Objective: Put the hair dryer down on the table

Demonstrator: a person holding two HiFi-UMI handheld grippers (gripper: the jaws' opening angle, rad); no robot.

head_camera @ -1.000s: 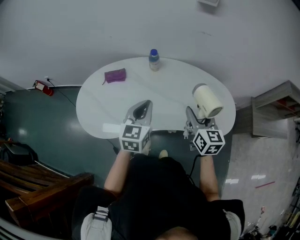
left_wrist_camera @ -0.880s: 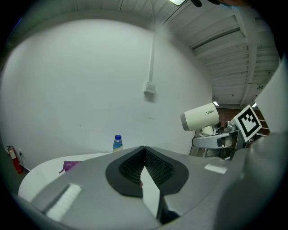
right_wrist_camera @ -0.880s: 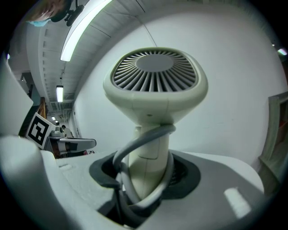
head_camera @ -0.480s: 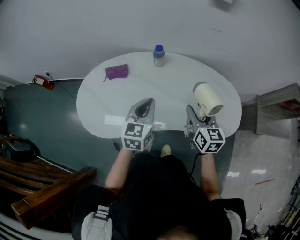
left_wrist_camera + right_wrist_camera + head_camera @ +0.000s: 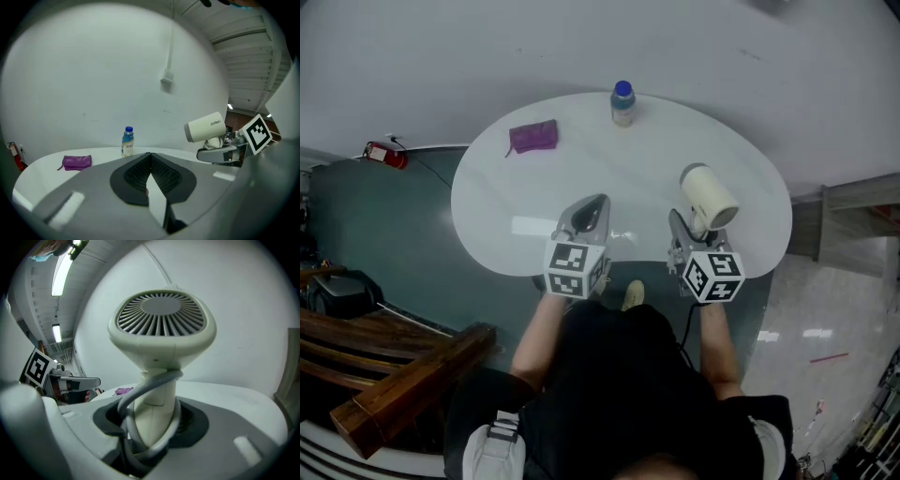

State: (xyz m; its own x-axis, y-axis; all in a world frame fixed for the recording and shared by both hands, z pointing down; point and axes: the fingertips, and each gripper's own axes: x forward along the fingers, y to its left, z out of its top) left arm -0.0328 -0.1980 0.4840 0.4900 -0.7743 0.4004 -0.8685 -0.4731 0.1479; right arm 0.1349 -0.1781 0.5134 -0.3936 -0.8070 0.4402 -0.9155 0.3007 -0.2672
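Two items, pouch [image 5: 532, 136] and bottle [image 5: 622, 103], lie beyond the hair dryer [image 5: 708, 199].

Bare test room or lab space, this one, not a home. A plain white wall [image 5: 487, 47] ran behind a white oval table [image 5: 525, 192]. The floor [image 5: 384, 225] was glossy dark green, and on the right it gave way to pale shiny tiles [image 5: 806, 328]. What looked like a red fire extinguisher [image 5: 382, 153] sat at the foot of the wall. Overhead, strip lights [image 5: 61, 268] ran along a slatted ceiling [image 5: 243, 42]. Heavy dark timber pieces [image 5: 403, 375] lay at the left, a grey cabinet [image 5: 862, 220] stood at the right, and a small box [image 5: 167, 77] was fixed high on the wall.
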